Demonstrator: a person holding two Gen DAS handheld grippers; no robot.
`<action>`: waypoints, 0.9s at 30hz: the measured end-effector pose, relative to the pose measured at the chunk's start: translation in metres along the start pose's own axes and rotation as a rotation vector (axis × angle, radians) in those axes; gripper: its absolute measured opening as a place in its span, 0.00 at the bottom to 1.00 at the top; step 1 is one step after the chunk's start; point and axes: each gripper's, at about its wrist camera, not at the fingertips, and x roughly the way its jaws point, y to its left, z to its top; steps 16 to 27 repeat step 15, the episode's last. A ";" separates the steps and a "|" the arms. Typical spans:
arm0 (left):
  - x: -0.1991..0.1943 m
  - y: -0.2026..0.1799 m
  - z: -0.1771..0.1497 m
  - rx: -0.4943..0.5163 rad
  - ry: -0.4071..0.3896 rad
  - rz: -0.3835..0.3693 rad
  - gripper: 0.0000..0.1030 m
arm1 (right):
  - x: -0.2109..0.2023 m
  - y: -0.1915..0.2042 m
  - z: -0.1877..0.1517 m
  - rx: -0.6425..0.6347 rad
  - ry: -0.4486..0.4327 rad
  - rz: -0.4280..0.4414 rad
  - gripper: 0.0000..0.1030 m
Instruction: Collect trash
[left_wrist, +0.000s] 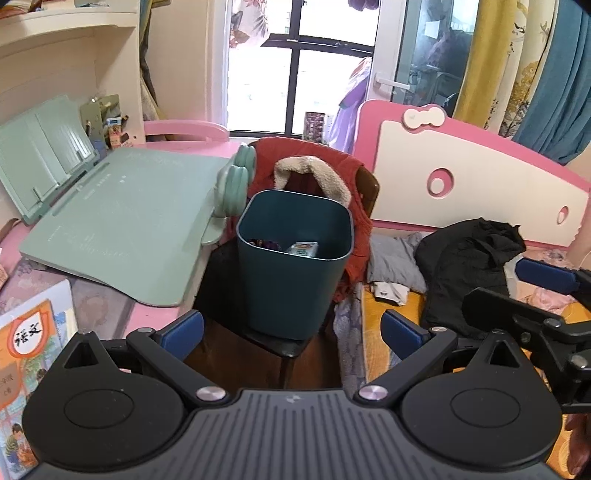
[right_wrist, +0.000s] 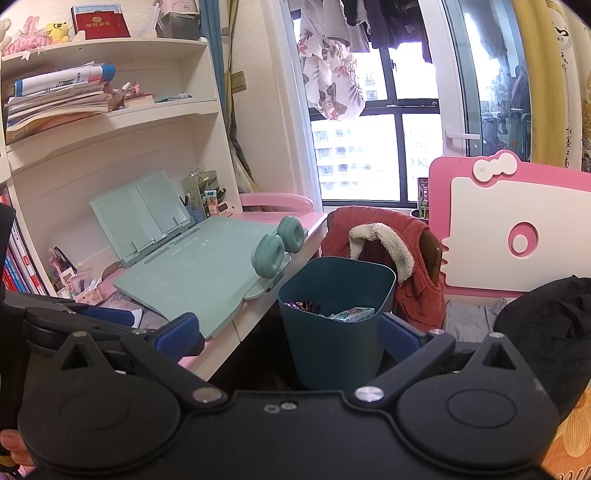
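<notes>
My left jaws (left_wrist: 291, 326) and right jaws (right_wrist: 290, 334) gape wide, empty. The bin (left_wrist: 295, 266) sits on a chair (left_wrist: 291, 347); desk (left_wrist: 162, 314) left of it, bed (left_wrist: 391, 306) right, red jacket (left_wrist: 314, 158) behind.

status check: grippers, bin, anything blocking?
Left gripper open, empty. Right gripper open, empty. Teal trash bin upright on chair, wrappers and a small carton inside. Nothing between grippers and bin.

Upright teal bin (left_wrist: 293, 264) holding wrappers (left_wrist: 303, 248)
</notes>
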 end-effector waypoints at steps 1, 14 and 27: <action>0.000 -0.001 0.000 0.007 -0.002 0.007 1.00 | 0.000 0.000 -0.001 0.001 -0.001 0.000 1.00; 0.005 -0.007 0.000 -0.001 0.007 0.036 1.00 | -0.009 -0.007 -0.007 0.030 -0.005 -0.026 1.00; 0.005 -0.006 0.000 -0.004 0.006 0.034 1.00 | -0.010 -0.008 -0.007 0.031 -0.005 -0.029 1.00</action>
